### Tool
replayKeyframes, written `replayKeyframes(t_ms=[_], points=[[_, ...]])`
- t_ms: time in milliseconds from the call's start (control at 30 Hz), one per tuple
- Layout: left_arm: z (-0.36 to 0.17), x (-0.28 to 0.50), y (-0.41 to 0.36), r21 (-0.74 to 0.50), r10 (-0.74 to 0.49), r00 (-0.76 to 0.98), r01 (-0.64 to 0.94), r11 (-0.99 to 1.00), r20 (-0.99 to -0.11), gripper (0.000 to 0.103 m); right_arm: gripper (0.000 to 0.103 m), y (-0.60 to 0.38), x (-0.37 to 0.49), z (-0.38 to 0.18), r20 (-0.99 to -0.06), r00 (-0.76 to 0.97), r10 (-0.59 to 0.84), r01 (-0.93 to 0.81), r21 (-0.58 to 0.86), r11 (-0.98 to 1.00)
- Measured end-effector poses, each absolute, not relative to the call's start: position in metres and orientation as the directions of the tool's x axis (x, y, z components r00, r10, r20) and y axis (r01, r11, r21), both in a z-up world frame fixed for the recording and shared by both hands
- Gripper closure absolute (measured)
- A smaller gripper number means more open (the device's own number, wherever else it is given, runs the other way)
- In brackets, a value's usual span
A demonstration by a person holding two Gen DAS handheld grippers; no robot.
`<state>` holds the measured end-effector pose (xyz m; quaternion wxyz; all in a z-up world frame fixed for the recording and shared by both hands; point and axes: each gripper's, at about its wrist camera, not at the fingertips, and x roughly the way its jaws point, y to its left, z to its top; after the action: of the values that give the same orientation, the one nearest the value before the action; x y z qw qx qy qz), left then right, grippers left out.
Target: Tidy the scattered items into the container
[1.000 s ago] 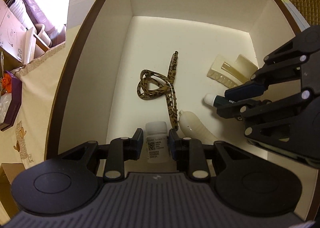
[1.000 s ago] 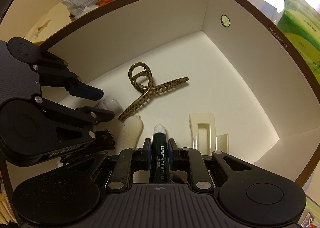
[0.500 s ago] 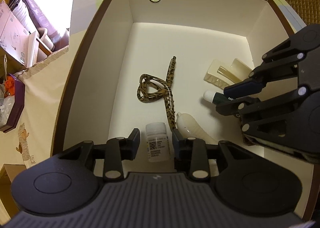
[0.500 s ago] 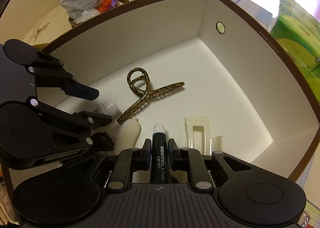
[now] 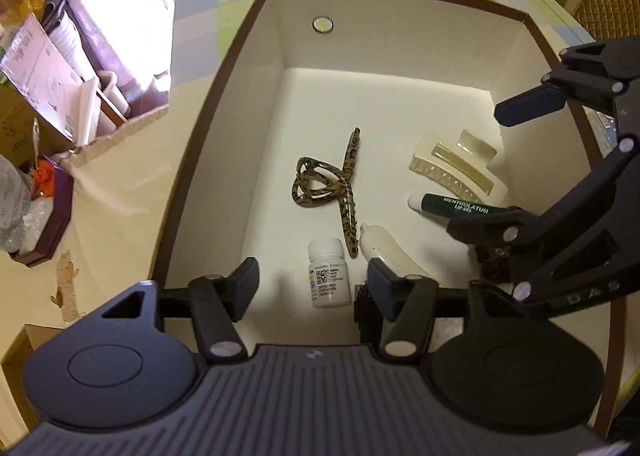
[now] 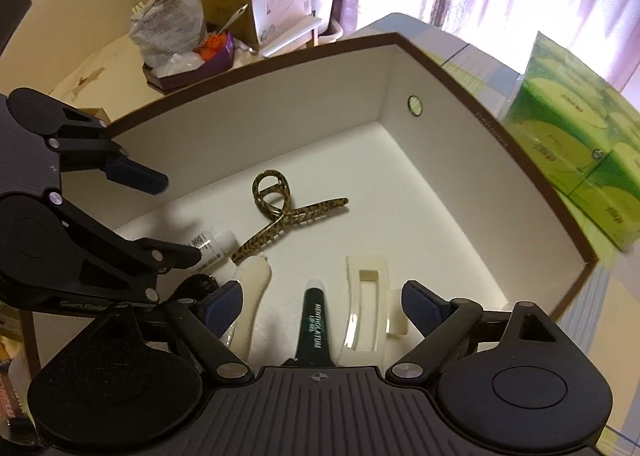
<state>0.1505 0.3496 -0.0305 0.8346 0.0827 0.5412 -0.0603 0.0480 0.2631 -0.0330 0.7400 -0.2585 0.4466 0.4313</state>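
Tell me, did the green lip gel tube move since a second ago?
Yes. The right gripper held it up then; now its jaws are open and the lip gel tube lies on the box floor beside the cream hair clip.

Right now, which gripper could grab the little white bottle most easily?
Left, probably. The small white plastic bottle lies on the floor of the brown-rimmed white box, right between the open fingers of the left gripper. The right gripper, also open, sits over the dark green lip gel tube instead.
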Motion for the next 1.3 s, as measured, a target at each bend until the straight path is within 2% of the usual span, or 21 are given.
replayKeyframes(t_ms=[67,667,1033,1100,1300], points=[[-0.025,0.147,0.348,0.085,-0.002,0.423,0.185,0.979,-0.906,0.039,0.011,0.259,0.046,-0.028,-0.878,0.238,0.415,-0.866,0.002,0.501],[0.028,0.105,0.322,0.108,0.013,0.531,0.149,0.983,-0.847,0.020,0.011,0.212,0.016,0.018,-0.819,0.285,0.497,-0.860,0.010,0.510],[0.055,0.067,0.305,0.109,0.049,0.584,0.068,0.992,-0.810,0.008,0.011,0.181,0.000,0.041,-0.778,0.271,0.567,-0.878,0.042,0.478],[0.058,0.060,0.304,0.105,0.058,0.587,0.046,0.993,-0.807,0.006,0.000,0.176,-0.003,0.044,-0.770,0.277,0.575,-0.880,0.037,0.473],[0.065,0.039,0.298,0.103,0.097,0.593,-0.024,0.994,-0.799,0.004,0.000,0.158,-0.009,0.051,-0.753,0.263,0.603,-0.894,0.046,0.447]])
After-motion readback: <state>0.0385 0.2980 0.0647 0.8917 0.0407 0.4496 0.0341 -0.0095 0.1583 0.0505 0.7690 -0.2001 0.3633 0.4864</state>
